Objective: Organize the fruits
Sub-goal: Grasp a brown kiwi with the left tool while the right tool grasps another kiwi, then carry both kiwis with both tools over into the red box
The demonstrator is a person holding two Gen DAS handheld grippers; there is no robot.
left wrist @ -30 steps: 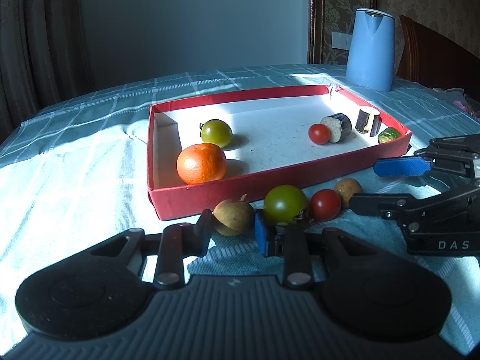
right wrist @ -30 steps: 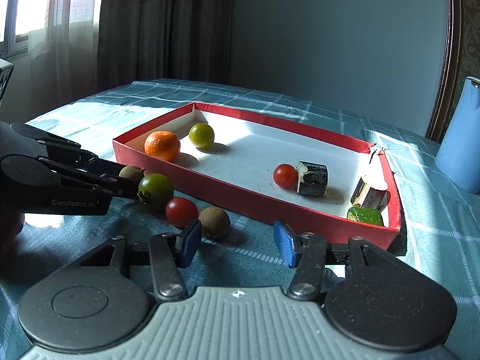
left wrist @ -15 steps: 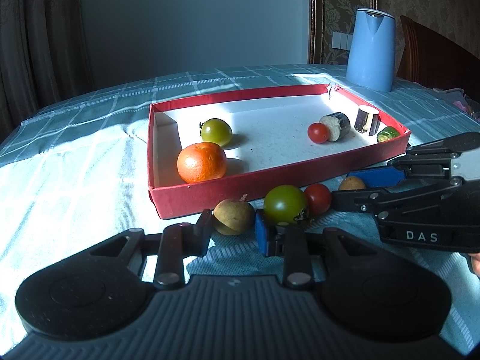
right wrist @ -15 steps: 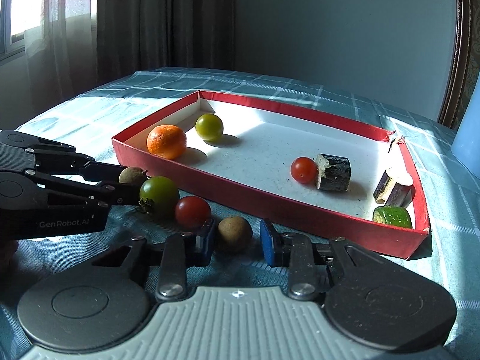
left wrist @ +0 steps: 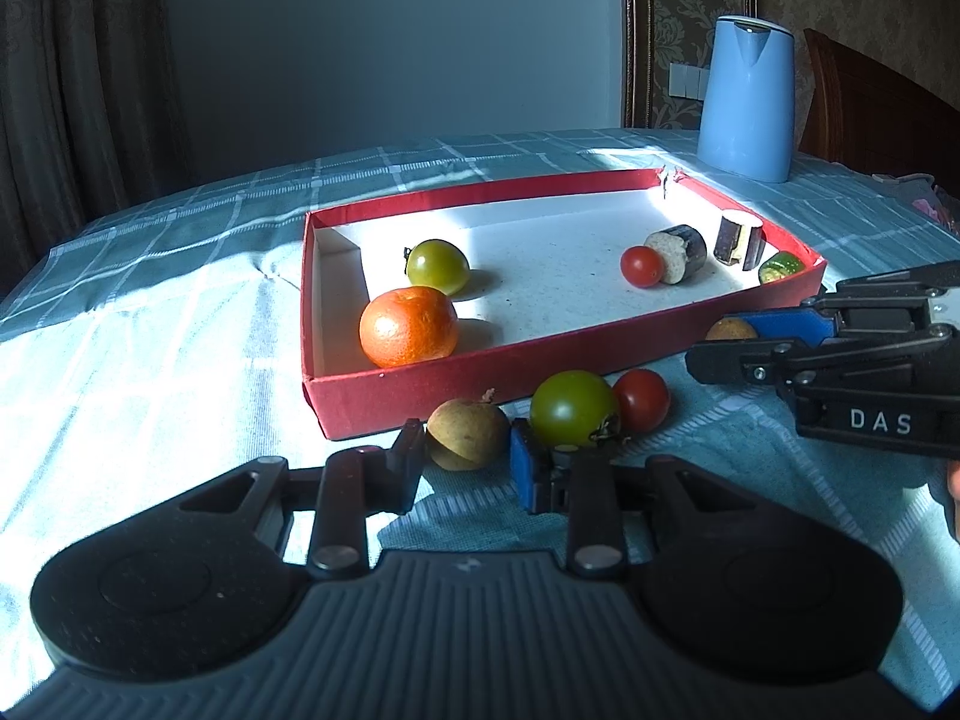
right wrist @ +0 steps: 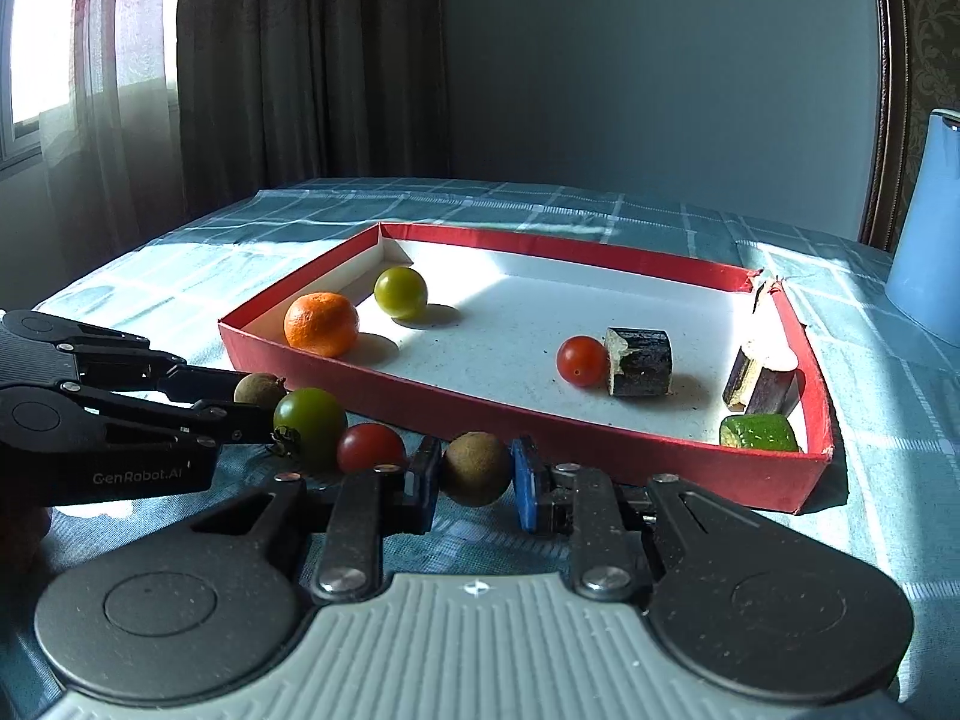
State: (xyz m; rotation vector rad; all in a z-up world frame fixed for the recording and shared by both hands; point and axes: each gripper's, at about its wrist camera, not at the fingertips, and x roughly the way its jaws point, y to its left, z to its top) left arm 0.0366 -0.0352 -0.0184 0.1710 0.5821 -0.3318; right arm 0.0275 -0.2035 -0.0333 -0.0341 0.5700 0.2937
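Both grippers sit on the desk before the red tray (right wrist: pixel 516 414). The right gripper (right wrist: pixel 474 471) has its jaws clamped on a brown fruit (right wrist: pixel 476 468). The left gripper (left wrist: pixel 465 456) apparently pinches another brown fruit (left wrist: pixel 467 433); the tray lies just ahead.

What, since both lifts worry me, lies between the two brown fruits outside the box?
A green tomato and a red tomato, side by side; both wrist views show them.

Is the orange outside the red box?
No: in the right wrist view the orange sits inside the red box, near its left corner beside a green tomato.
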